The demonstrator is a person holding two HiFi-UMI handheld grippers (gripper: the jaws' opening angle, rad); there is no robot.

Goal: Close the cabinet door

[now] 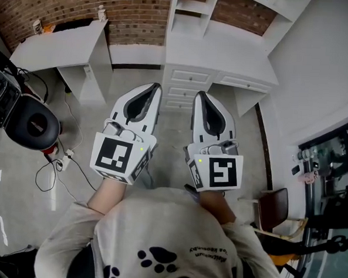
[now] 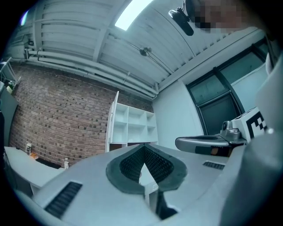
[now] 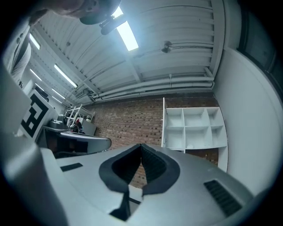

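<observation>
I hold 2 grippers out in front of my chest, side by side and apart, both pointing at a white cabinet (image 1: pixel 196 10) against a brick wall (image 1: pixel 123 9). My left gripper (image 1: pixel 156 87) has its jaws together, the dark ribbed pads meeting at the tips with nothing between them. My right gripper (image 1: pixel 199 95) is the same, jaws pressed together and empty.

The cabinet is ahead of me and well apart from both grippers. Its upper part is a grid of open white shelves (image 3: pixel 194 126). The cabinet door (image 2: pixel 112 117) stands open on the left side of those shelves and shows edge-on as a thin white strip. Below the shelves is a white desk top with drawers (image 1: pixel 192 78). Neither gripper touches the door.
</observation>
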